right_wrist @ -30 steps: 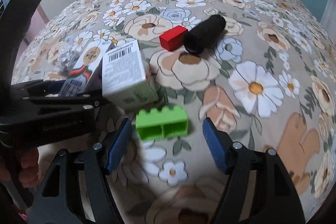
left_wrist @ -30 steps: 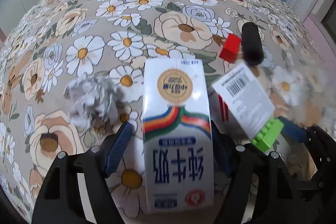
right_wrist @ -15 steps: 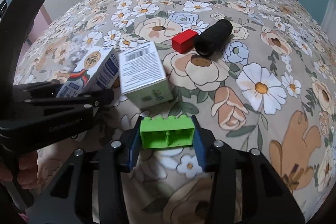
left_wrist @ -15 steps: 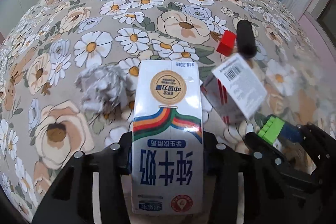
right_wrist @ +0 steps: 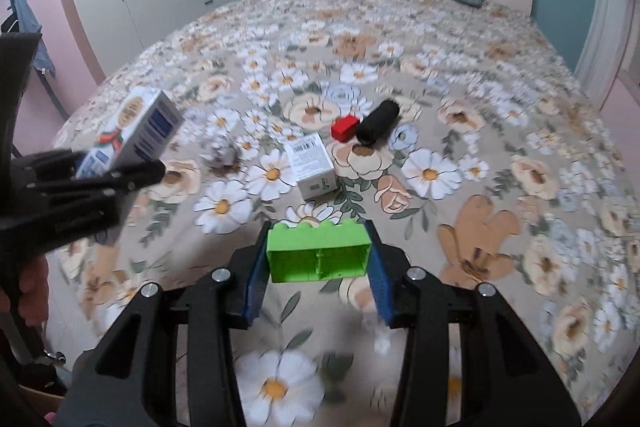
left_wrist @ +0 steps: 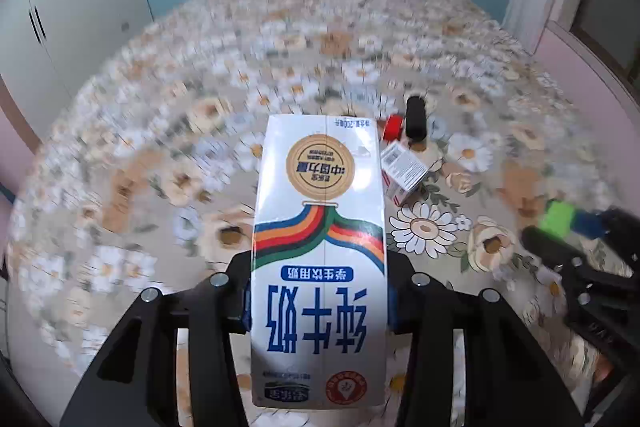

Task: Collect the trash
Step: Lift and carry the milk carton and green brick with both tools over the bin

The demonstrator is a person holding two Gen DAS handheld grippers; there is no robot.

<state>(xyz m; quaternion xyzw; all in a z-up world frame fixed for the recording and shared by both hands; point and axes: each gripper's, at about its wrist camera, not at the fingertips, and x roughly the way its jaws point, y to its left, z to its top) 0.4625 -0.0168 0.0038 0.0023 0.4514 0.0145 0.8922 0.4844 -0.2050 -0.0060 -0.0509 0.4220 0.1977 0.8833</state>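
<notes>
Floral bedspread point(right_wrist: 480, 131) fills both views. Above it the left gripper point(left_wrist: 320, 301) clamps a milk carton point(left_wrist: 320, 251) and the right gripper point(right_wrist: 316, 259) clamps a green brick point(right_wrist: 318, 255). Behind the brick, at twelve o'clock, lies a small white box point(right_wrist: 314, 165); a paper ball point(right_wrist: 220, 151) sits at eleven, a red block point(right_wrist: 344, 127) and black cylinder point(right_wrist: 378, 121) at one.

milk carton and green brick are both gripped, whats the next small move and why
Probably carry both away toward a bin, which is not in view. The left gripper is shut on the milk carton and the right gripper on the green brick, both lifted clear of the bedspread.
</notes>
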